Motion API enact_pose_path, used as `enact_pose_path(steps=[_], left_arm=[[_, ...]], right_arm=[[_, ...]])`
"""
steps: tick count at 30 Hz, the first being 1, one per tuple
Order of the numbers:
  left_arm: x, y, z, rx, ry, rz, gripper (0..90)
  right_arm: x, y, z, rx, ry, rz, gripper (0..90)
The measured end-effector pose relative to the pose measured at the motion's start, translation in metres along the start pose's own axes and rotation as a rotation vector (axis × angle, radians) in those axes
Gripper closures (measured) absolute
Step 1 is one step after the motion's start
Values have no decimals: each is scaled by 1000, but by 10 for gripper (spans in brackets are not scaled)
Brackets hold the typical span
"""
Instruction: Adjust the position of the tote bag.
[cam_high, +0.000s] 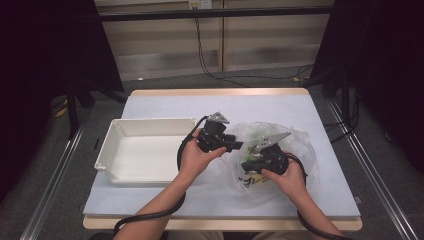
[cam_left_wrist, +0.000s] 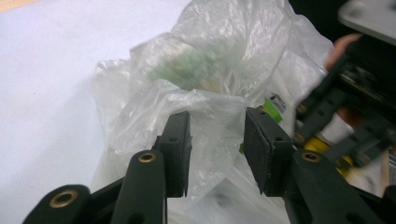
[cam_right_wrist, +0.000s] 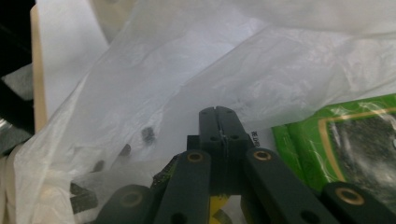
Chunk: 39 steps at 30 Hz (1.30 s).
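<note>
A clear plastic bag (cam_high: 280, 150) lies crumpled on the right half of the surface (cam_high: 165, 107), nearer the front edge than the back. Through the film show a green packet (cam_right_wrist: 345, 144) and some yellow and dark items too blurred to name.

The left gripper (cam_high: 235, 145) is held by the left hand (cam_high: 196, 159) at the bag's left side, near the middle of the surface. In the left gripper view its jaws stand partly open with a fold of the bag's film bunched between them; the film touches the inner face of the pad (cam_left_wrist: 177, 144) on the left of that view, but whether the other pad presses on it cannot be told, so a firm grip is not certain.

The right gripper (cam_high: 248, 165), in the right hand (cam_high: 289, 181), lies over the bag toward the front edge. In the right gripper view its jaws (cam_right_wrist: 218, 122) are fully together, pad against pad, and the film spreads around and beyond them; whether a thin layer is pinched between them cannot be told.

A white tray (cam_high: 150, 122) sits on the left half of the surface, just left of the left hand and apart from the bag. Cables trail from both grippers back past the front edge.
</note>
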<state>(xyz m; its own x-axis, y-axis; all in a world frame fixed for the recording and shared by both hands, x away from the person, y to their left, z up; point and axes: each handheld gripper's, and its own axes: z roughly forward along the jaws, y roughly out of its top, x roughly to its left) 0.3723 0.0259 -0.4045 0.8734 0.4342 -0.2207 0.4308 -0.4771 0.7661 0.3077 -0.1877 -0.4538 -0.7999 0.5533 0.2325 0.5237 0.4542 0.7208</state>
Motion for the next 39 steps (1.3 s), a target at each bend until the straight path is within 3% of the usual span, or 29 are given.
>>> enact_pose_path(steps=[8, 13, 14, 16, 20, 24, 27, 29, 31, 33, 36, 39], left_arm=[[4, -7, 11, 40, 22, -18, 639], [4, -11, 17, 44, 2, -24, 662], [3, -11, 19, 65, 3, -22, 639], [-1, -13, 24, 77, -5, -21, 504], [-4, -17, 34, 122, -18, -25, 404], [-4, -23, 44, 159, -8, -24, 398], [-4, -25, 47, 180, 5, -16, 491], [-2, -24, 45, 170, 13, -17, 544], [0, -23, 42, 141, 14, -35, 542], [1, -22, 37, 104, -5, -50, 506], [-2, -17, 28, 85, -1, -43, 470], [-6, -12, 20, 60, -14, -41, 438]], right_arm=[[18, -9, -3, 5, 34, -41, 900], [19, -17, -5, 2, 34, -44, 900], [19, -18, -5, 2, 28, -45, 900], [18, -18, -6, -1, 19, -34, 900], [18, -17, -6, -15, 10, -50, 889], [20, -16, -7, -22, -1, -66, 831], [20, -16, -9, -22, -22, -81, 755], [19, -17, -12, -34, -34, -74, 719], [17, -17, -19, -51, -49, -58, 701], [13, -17, -26, -69, -63, -46, 698], [6, -16, -36, -89, -79, -21, 716], [4, -15, -35, -87, -58, -5, 741]])
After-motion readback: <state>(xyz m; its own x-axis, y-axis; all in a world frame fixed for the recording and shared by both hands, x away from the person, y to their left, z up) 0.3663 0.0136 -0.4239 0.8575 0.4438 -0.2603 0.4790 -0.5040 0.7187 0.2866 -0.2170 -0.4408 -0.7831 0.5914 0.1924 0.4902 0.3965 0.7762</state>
